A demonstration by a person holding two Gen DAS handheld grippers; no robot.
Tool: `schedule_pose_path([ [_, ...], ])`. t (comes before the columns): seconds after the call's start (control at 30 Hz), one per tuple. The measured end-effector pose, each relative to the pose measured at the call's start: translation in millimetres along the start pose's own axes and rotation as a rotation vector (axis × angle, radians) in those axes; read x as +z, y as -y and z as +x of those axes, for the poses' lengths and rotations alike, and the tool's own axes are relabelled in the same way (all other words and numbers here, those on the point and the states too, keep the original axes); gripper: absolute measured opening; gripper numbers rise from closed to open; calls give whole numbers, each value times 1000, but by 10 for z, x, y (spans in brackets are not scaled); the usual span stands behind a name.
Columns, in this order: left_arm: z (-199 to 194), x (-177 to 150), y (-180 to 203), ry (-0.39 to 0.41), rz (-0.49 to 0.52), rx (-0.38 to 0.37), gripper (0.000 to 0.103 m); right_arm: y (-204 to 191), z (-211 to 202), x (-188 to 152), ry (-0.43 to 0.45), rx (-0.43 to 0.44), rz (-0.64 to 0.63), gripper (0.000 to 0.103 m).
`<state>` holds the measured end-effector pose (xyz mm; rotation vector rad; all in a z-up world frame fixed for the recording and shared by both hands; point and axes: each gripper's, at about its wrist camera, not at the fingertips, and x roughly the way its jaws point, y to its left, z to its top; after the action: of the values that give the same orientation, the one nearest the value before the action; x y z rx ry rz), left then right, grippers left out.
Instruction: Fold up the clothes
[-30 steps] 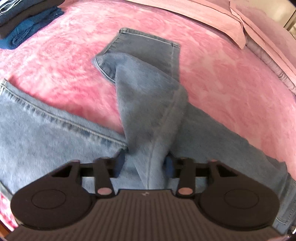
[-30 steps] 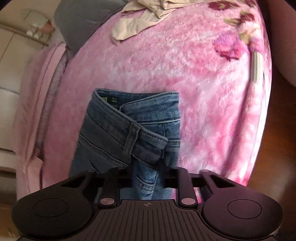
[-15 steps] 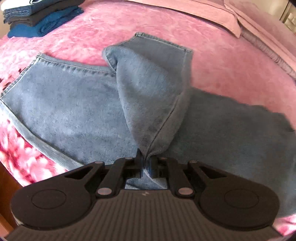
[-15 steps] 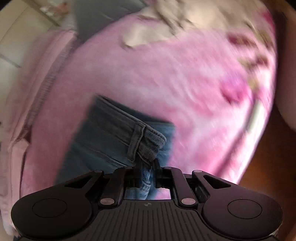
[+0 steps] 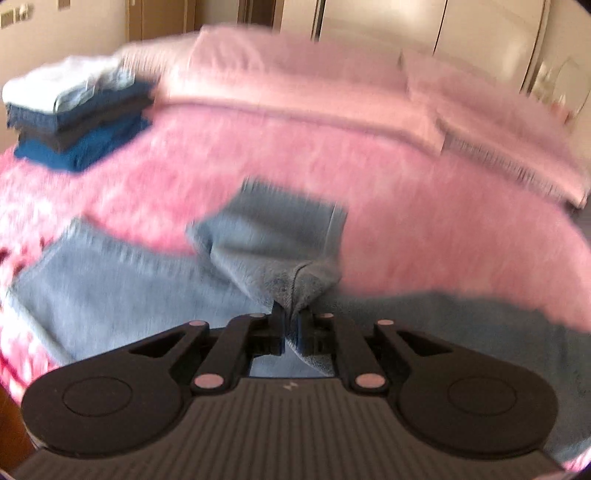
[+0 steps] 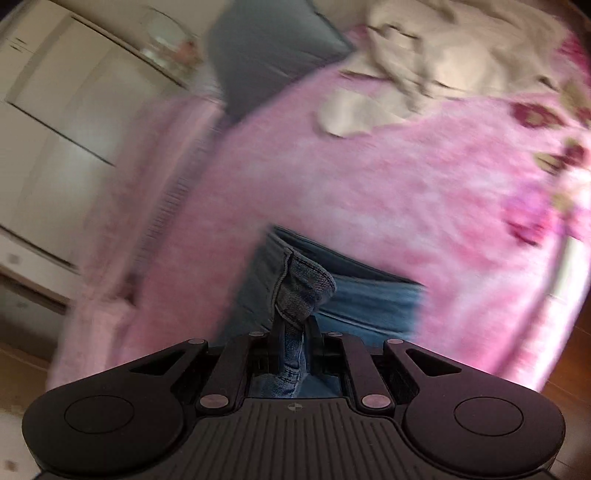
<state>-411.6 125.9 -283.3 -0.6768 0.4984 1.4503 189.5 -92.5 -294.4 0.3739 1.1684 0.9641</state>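
The jeans (image 5: 122, 280) lie spread on the blanket (image 5: 424, 229), a stack of folded clothes (image 5: 77, 118) behind them to the left, pillows (image 5: 295, 70) farther back.

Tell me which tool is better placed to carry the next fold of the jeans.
Probably the left. The left tool pinches a leg fold of the jeans with open pink blanket ahead. The right tool grips the waistband, which better serves as the anchor.

bed: pink blanket (image 5: 424, 229) spread over it
pillows: pale pink (image 5: 295, 74), at the far edge
cushion: grey (image 6: 269, 55)
wardrobe: cream doors (image 5: 480, 22) behind the bed
floor: wood (image 6: 576, 398)
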Motion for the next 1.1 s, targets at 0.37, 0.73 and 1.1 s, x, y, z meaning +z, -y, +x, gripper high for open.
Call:
schedule_pose_path([
  [0.37, 286, -525, -87, -168, 42, 84, 6, 333, 177, -134, -109, -175, -11, 8],
  [0.73, 362, -702, -142, -219, 13, 71, 6, 248, 337, -176, -117, -303, -85, 13],
  [1.1, -55, -406, -527, -214, 25, 81, 11, -894, 409, -369, -176, -288, -428, 49],
])
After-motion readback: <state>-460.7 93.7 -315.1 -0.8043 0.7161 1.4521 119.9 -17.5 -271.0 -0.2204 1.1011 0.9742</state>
